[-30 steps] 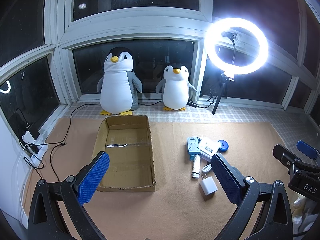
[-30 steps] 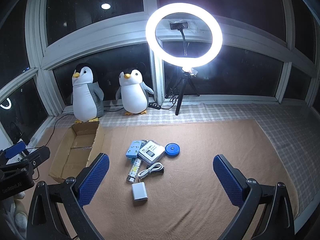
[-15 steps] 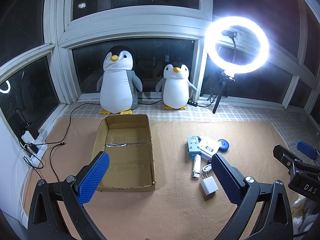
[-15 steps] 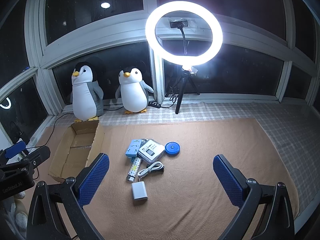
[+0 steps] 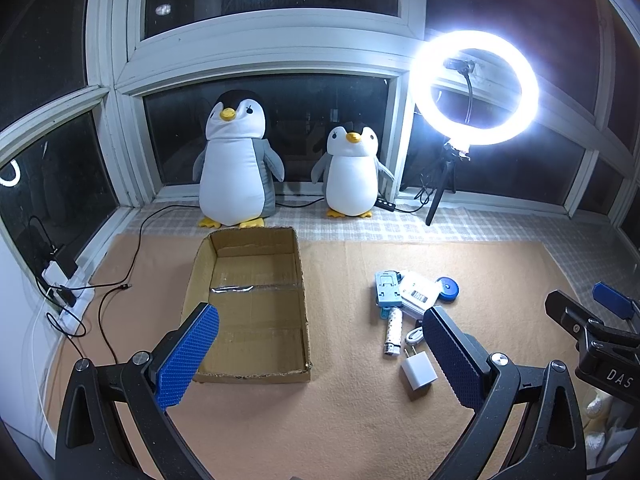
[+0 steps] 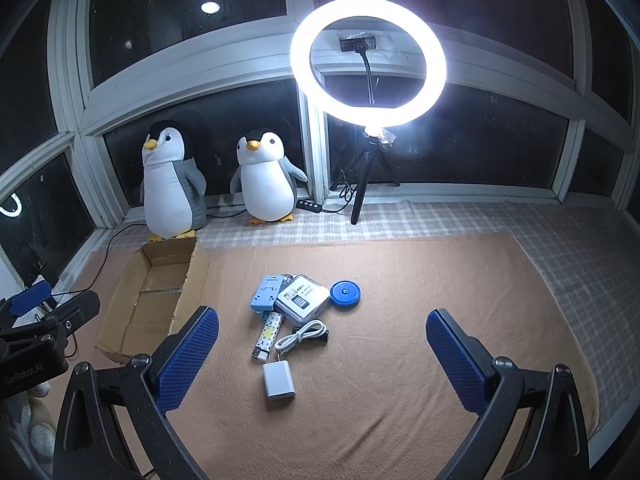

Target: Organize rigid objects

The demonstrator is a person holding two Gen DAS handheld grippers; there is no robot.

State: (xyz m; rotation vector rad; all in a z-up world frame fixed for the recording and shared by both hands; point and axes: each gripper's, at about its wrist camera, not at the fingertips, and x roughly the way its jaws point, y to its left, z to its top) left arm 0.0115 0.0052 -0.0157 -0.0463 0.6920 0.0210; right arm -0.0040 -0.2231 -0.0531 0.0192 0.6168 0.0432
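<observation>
An open, empty cardboard box lies on the orange mat at left. To its right is a cluster of small items: a light-blue phone stand, a white boxed gadget, a blue round disc, a patterned lighter, a white coiled cable, and a white charger plug. My left gripper is open and empty, above the box's near end. My right gripper is open and empty, above the cluster.
Two plush penguins stand on the sill behind the box. A lit ring light on a tripod stands at the back. Cables and a power strip lie at the far left.
Both views have shifted very slightly; the scene sits marginally higher in the frames. No object has moved and both grippers remain open.
</observation>
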